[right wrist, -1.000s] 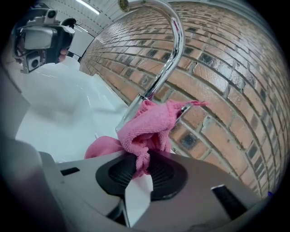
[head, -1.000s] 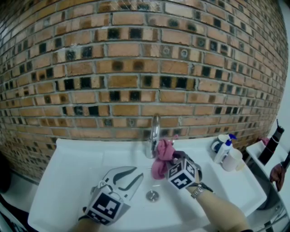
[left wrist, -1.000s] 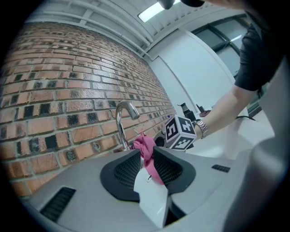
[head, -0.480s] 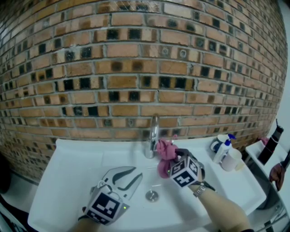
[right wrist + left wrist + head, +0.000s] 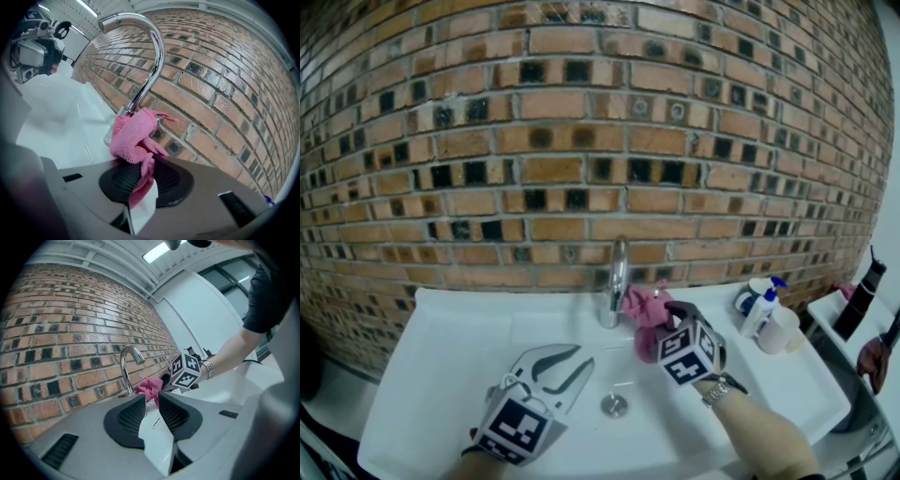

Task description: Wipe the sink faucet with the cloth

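Cloth [image 5: 133, 137] is clamped in the right claw [image 5: 143, 166], bunched against the faucet [image 5: 151, 77] stem.

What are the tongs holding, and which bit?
The right tongs pinch the pink cloth by one end; the rest bunches by the faucet. The left tongs hold nothing.

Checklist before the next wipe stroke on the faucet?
1. Cloth held by right gripper: ok, pinched between its jaws.
2. Cloth against faucet: ok, it looks pressed on the lower stem.
3. Faucet's upper curve free to wipe: ok, nothing on it.
4. Left gripper out of the way: ok, open and empty, over the sink, apart from the faucet.
5. Bottles clear of right gripper: ok, they stand apart at the sink's right corner.
6. Faucet clean yet: cannot tell.
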Motion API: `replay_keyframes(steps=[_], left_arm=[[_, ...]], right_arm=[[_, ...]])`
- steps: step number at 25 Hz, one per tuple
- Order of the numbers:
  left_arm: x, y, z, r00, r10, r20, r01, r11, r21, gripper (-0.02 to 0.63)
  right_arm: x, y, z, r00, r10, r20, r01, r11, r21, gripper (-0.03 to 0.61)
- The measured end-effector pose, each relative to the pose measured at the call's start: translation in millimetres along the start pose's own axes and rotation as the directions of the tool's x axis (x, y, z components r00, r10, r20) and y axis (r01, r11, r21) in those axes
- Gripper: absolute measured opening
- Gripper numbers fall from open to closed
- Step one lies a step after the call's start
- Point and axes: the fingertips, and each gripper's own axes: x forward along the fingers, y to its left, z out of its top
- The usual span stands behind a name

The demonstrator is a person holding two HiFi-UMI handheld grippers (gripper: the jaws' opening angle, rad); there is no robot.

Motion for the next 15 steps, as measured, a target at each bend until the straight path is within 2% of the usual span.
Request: replay_keyframes(steps=[15], left_arm=[[1,0,-2,1.000,0.001,-0.005,-0.001,1.000,-0.015,0.098]], right_arm=[[-11,-9,14,0.993,-0.004,0.119,-0.007,0.996,0.091,0.067]])
